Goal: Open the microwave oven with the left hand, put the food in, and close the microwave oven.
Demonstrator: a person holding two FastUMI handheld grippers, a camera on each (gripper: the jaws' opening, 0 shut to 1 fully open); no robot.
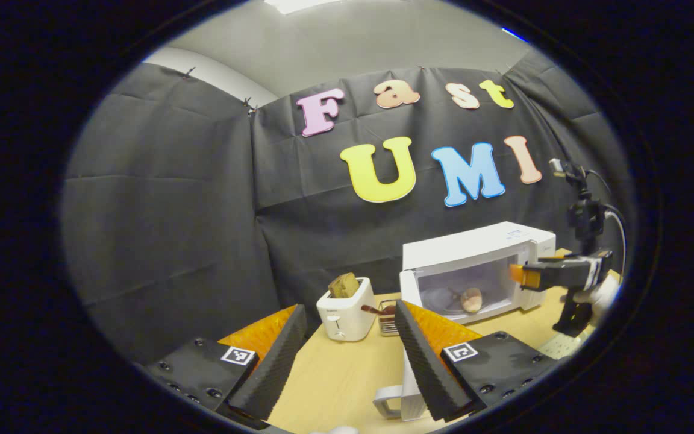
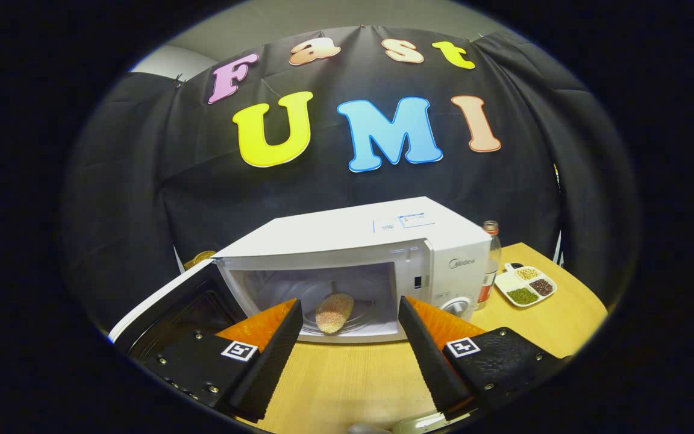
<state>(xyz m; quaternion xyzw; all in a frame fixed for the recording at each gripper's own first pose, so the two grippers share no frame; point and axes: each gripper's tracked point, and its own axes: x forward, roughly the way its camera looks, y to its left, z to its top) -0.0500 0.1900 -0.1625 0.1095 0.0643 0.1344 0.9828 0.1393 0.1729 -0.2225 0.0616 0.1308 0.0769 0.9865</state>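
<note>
The white microwave (image 2: 347,232) stands on the wooden table with its door (image 2: 169,307) swung wide open to the left. An oval, crusty brown piece of food (image 2: 334,312) lies on the glass turntable inside. My right gripper (image 2: 350,304) is open just in front of the cavity, its fingers apart on either side of the food and touching nothing. In the left gripper view the microwave (image 1: 473,244) sits to the right with the food (image 1: 472,299) inside. There the right gripper (image 1: 517,274), held by a gloved hand (image 1: 601,295), hovers at its front. My left gripper (image 1: 349,316) is open and empty, well back from the microwave.
A white toaster (image 1: 344,313) with a brown slice in it stands left of the microwave, a small wire rack (image 1: 387,319) beside it. A white handled object (image 1: 394,399) lies near my left fingers. A bottle (image 2: 490,256) and a divided dish of beans (image 2: 525,284) sit right of the microwave.
</note>
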